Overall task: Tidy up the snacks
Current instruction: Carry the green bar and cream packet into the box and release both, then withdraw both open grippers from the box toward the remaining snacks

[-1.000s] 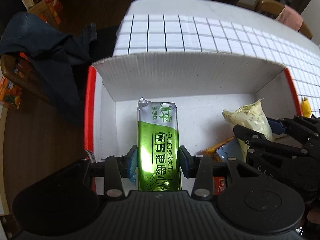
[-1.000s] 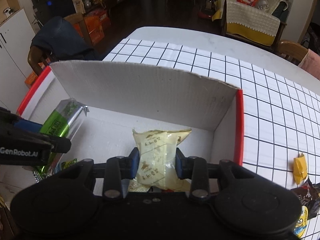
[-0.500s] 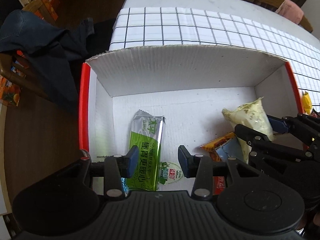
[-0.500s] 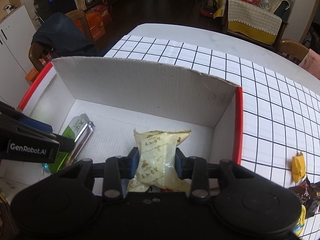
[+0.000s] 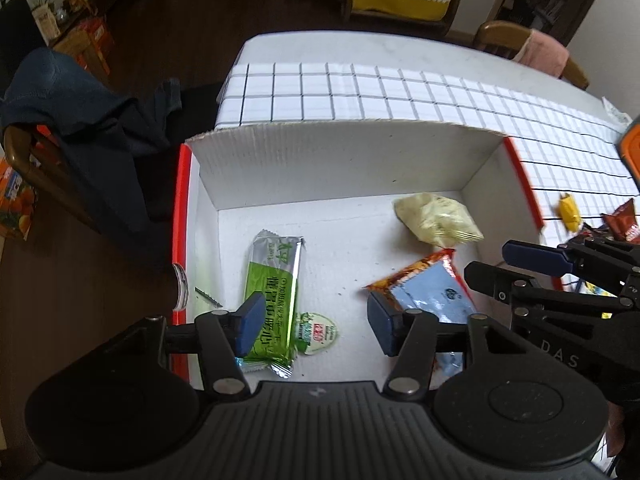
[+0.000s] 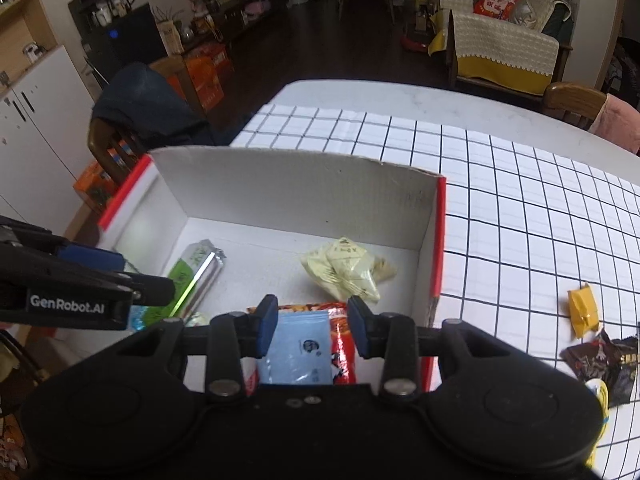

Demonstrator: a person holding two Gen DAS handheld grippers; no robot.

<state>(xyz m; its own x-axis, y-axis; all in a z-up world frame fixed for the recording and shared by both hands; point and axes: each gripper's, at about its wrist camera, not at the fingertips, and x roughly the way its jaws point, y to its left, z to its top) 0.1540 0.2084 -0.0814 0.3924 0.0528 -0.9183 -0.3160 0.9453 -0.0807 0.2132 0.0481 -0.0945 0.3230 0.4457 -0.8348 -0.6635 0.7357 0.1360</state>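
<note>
A white cardboard box with red edges (image 5: pixel 340 160) (image 6: pixel 296 196) stands on the checked table. On its floor lie a green snack bar pack (image 5: pixel 274 280) (image 6: pixel 196 276), a pale yellow snack pack (image 5: pixel 438 220) (image 6: pixel 344 270), a blue and red packet (image 5: pixel 428 292) (image 6: pixel 304 348) and a small round packet (image 5: pixel 316 330). My left gripper (image 5: pixel 316 322) hovers above the green pack's near end, its jaws opening with nothing between them. My right gripper (image 6: pixel 314 326) hangs over the blue packet, short of the yellow pack, its jaws opening and holding nothing.
Loose snacks lie on the checked cloth (image 6: pixel 520 200) right of the box: a yellow candy (image 6: pixel 582 310) and a dark packet (image 6: pixel 604 360). A wooden chair draped with a dark garment (image 5: pixel 80 120) stands off the table's left edge.
The left gripper let go of the green pack, spread its jaws and rose. The right gripper released the yellow pack, which now lies in the box, and lifted back.
</note>
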